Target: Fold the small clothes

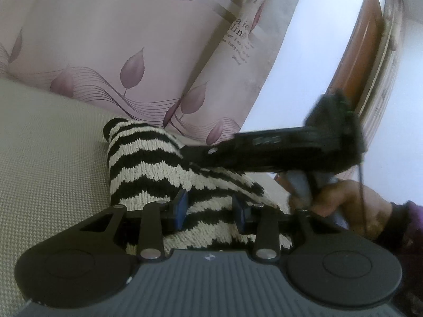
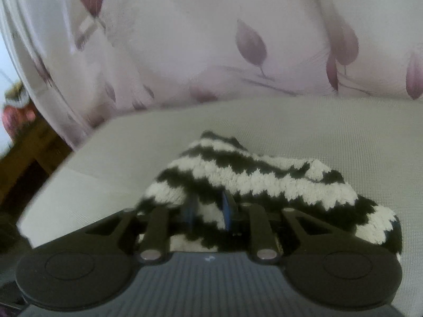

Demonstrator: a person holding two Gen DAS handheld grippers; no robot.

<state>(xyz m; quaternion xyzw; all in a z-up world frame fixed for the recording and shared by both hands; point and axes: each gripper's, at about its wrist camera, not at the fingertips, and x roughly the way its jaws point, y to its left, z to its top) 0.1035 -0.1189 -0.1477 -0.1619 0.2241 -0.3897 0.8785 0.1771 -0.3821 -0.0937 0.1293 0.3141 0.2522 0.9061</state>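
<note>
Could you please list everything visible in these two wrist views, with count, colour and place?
knitted garment: one, black and cream zigzag stripes, bunched on the cushion, gripped by both tools.
seat cushion: one, pale beige woven fabric, under the garment.
curtain: one, pinkish white with mauve leaf prints and lettering, hanging behind the cushion.
wooden door frame: one, orange-brown, far right of the left wrist view.
wall: white, between curtain and frame.
left tool: one, black with blue pads, closed on the garment's near edge.
right tool: one, black with blue pads, pinching a fold of the garment.
hand: one, dark purple sleeve, holding the right tool's handle.
</note>
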